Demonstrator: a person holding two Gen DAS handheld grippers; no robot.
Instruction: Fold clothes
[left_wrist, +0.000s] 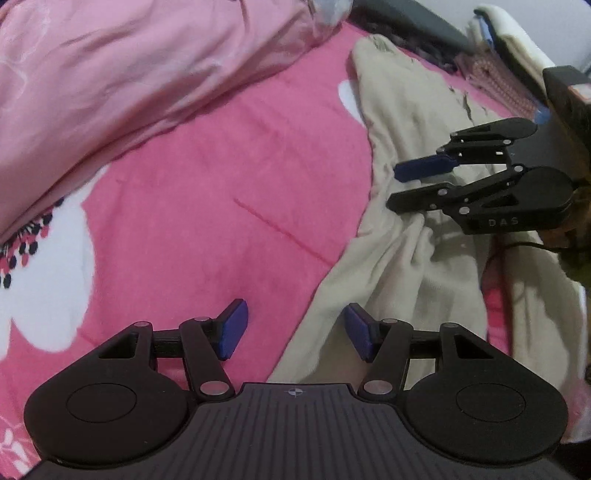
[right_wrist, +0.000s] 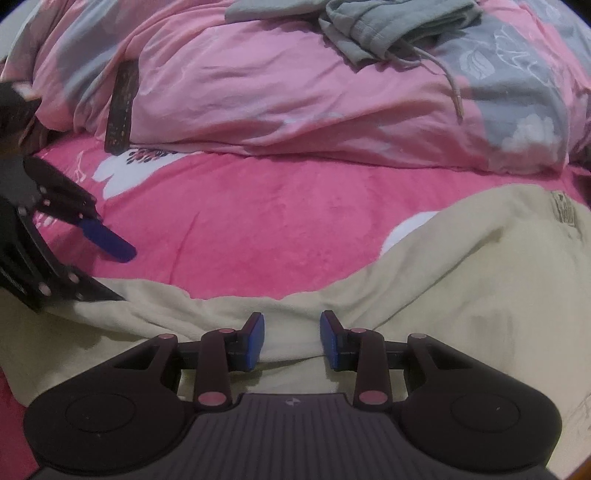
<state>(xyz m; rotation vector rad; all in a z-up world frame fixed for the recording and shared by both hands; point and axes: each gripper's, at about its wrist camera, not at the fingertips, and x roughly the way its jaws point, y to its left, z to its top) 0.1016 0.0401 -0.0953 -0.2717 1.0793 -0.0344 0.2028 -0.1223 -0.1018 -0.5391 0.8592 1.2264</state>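
Rumpled beige garment on fleecy pink blanket

Open stretch of pink sheet runs btwn the beige garment and the heaped duvet, nothing lying on it. Duvet walls off the far side; grey hoodie w/ dangling cord on top, dark remote leaning at its foot. L gripper straddles the garment's edge (fingers apart), R gripper close over the cloth beside it. Clutter past the garment at bed's edge, blurred.
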